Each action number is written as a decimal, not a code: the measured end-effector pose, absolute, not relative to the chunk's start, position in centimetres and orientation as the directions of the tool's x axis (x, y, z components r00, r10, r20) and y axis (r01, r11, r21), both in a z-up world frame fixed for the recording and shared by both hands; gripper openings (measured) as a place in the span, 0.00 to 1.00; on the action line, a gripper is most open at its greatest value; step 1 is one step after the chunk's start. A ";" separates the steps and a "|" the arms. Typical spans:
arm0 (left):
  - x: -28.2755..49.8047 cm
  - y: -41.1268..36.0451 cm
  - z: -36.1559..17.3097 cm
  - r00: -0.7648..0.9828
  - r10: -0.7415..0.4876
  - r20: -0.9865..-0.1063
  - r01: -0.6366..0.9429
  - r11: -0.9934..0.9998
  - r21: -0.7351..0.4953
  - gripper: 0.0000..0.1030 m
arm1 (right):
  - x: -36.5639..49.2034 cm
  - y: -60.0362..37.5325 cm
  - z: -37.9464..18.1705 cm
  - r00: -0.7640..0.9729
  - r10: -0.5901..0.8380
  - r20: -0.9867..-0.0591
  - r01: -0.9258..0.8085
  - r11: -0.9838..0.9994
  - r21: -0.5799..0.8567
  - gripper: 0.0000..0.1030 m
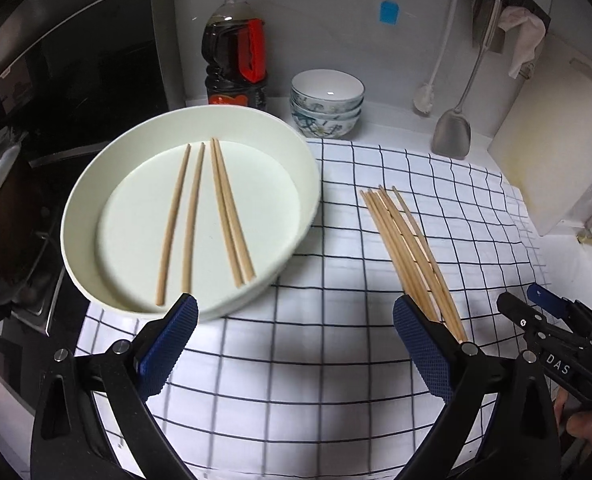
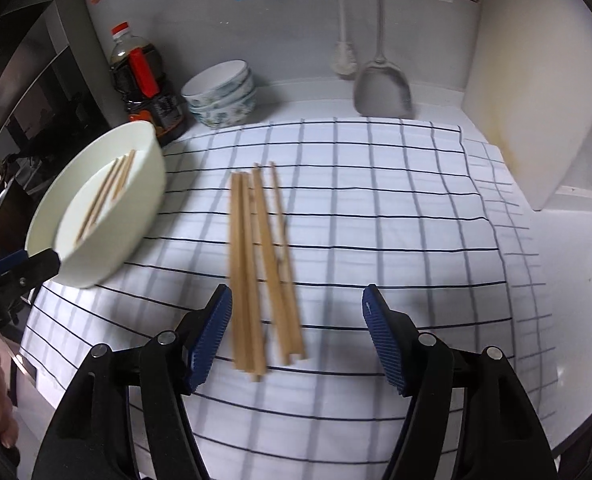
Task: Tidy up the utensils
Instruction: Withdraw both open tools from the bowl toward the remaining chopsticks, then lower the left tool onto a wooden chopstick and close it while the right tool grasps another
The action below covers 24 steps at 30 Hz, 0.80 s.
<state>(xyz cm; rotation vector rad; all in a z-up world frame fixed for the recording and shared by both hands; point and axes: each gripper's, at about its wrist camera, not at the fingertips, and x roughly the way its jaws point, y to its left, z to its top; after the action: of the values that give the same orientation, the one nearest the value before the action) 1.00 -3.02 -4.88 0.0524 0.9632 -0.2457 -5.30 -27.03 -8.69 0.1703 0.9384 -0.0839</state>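
Four chopsticks already lie in the white dish, and the right claw, spread wide and empty, hangs over the blurry pile of loose chopsticks, maybe to grab more.

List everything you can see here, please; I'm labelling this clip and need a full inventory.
basin: one, white, left on the cloth
chopsticks in basin: four, light wood, lying flat
loose chopsticks: a bundle, light wood, mid-cloth; count unclear
checked cloth: one, white with dark lines, covering the counter
bowls: a stack, white with blue-green pattern, by the back wall
sauce bottle: one, dark, red cap, behind the basin
metal spatula: one, grey, hanging on the wall
white ladle: one, hanging beside it
cutting board: one, white, leaning at right
left gripper: blue pads, open, empty
right gripper: blue pads, open around the loose chopsticks' near ends
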 end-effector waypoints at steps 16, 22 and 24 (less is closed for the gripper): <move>-0.3 -9.8 -10.5 0.535 -0.131 -0.834 0.251 0.968 0.009 0.93 | -3.4 -29.0 -14.6 0.574 0.043 -0.818 0.036 0.996 0.077 0.63; -0.2 -9.8 -12.1 0.518 -0.114 -0.848 0.232 0.973 0.011 0.93 | -2.2 -28.4 -15.8 0.569 0.051 -0.821 -0.003 0.998 0.059 0.63; -0.1 -9.7 -12.3 0.515 -0.108 -0.850 0.224 0.975 0.012 0.93 | -2.1 -28.2 -16.1 0.570 0.048 -0.820 -0.016 0.999 0.048 0.63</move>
<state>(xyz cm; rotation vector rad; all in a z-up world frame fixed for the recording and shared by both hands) -0.09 -9.72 -12.33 0.1260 1.0107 -0.1998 -2.09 -28.20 -16.13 0.0360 0.9630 0.0381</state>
